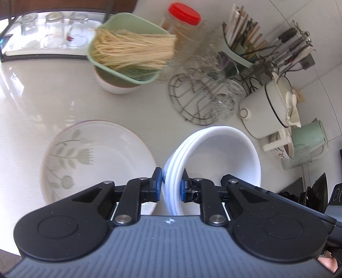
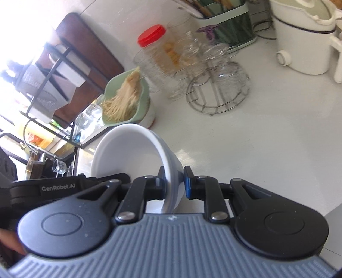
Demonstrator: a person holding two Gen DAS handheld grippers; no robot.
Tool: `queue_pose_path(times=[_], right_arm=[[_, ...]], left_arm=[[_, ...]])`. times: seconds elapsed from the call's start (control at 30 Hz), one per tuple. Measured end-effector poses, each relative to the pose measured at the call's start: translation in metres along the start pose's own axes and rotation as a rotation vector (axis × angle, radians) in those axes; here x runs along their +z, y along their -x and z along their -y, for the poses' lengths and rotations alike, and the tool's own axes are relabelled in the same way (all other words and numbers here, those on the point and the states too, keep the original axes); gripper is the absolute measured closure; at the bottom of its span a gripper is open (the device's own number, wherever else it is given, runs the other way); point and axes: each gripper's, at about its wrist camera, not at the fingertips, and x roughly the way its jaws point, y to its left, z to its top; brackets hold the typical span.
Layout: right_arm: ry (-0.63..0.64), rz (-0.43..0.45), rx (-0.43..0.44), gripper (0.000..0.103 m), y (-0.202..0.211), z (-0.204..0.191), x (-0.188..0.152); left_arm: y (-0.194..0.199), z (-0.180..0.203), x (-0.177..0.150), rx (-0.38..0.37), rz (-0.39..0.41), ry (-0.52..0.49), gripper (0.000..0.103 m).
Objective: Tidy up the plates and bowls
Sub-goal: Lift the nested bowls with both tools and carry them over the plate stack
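Noodles (image 1: pixel 132 51) in green basket (image 1: pixel 128 25)

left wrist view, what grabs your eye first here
The left gripper clamps the rim of a stack of white bowls, tilted above the counter. Beside it lies a floral plate; behind, a green basket of dry noodles sits on a bowl, near a red-lidded jar.

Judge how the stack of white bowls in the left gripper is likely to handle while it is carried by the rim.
The stack of white bowls looks glossy, so it may slip between the left gripper's pads, which clamp only the rims. Several nested bowls are probably heavy for so narrow a pinch, so the stack may sag. They look ceramic and likely chip if bumped against the floral plate.
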Motion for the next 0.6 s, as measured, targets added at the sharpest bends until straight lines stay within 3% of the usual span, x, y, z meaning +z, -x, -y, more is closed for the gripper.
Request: queue_pose_path(times=[0.27,0.6], right_arm=[[0.039,-0.05,0.019,0.083,-0.034,-0.033,-0.008],[0.044,-0.127,-0.011,0.083,-0.082,-0.057,-0.027]], left_arm=[[0.007,-0.049,0.004,0.032,0.011,0.077,0.084],[-0.011,-0.102,0.003,0.07,-0.063,0.148,0.084]])
